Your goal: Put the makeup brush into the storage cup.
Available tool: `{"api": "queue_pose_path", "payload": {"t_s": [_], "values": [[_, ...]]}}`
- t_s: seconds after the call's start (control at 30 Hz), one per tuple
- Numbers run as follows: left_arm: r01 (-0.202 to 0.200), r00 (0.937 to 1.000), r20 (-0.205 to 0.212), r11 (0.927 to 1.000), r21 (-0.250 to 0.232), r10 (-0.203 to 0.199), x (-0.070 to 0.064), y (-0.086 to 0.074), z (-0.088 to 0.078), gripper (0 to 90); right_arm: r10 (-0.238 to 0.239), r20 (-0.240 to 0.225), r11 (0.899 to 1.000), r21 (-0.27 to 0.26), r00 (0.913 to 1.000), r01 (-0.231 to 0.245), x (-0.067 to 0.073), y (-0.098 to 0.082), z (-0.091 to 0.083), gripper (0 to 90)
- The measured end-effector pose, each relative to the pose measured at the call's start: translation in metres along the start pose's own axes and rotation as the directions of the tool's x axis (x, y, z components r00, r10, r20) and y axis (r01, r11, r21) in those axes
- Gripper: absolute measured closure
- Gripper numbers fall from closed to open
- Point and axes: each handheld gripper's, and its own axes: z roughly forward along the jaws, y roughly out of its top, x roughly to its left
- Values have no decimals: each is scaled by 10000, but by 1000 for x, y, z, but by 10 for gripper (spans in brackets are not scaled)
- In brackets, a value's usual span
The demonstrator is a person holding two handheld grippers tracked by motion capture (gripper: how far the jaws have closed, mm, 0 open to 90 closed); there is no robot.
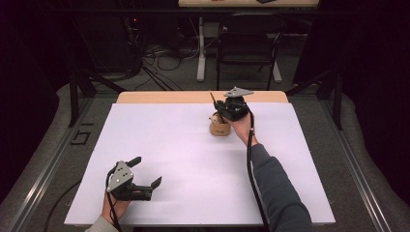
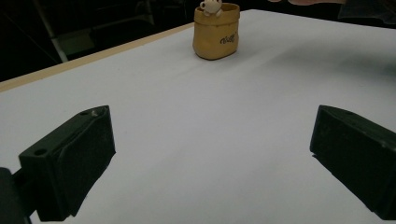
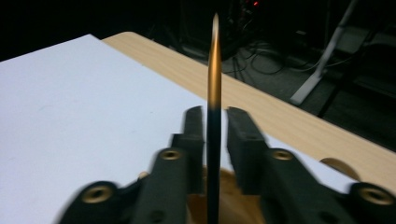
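Tan, sack-shaped pot (image 1: 220,127) sits far on the desk (image 1: 193,159); my right gripper (image 1: 225,109) pinches a pencil (image 3: 214,93) above it, seemingly for pocketing, left gripper (image 1: 145,176) idle, jaws apart.

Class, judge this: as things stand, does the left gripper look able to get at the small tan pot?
Probably yes. The left gripper is open, and bare white table cover lies between it and the tan pot. However, the right gripper sits over the pot, holding a pencil.
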Motion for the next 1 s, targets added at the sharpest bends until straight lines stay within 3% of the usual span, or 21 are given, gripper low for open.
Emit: {"api": "queue_pose_path", "payload": {"t_s": [0.17,0.27,0.57,1.0], "values": [[2,10000,-15,10000,28,-2,0,0,0,2,122,-550,9999,96,9984,-117,1,4,-9,508],[12,10000,-47,10000,-17,-12,0,0,-1,2,220,-779,9997,64,9967,-216,3,7,-18,419],[4,10000,9,10000,-24,-4,-1,0,-1,1,-215,-1197,9987,443,9926,270,15,6,-31,206],[-40,10000,29,10000,-11,40,-1,1,0,1,-561,-1594,9961,582,9856,661,29,0,-58,43]]}}
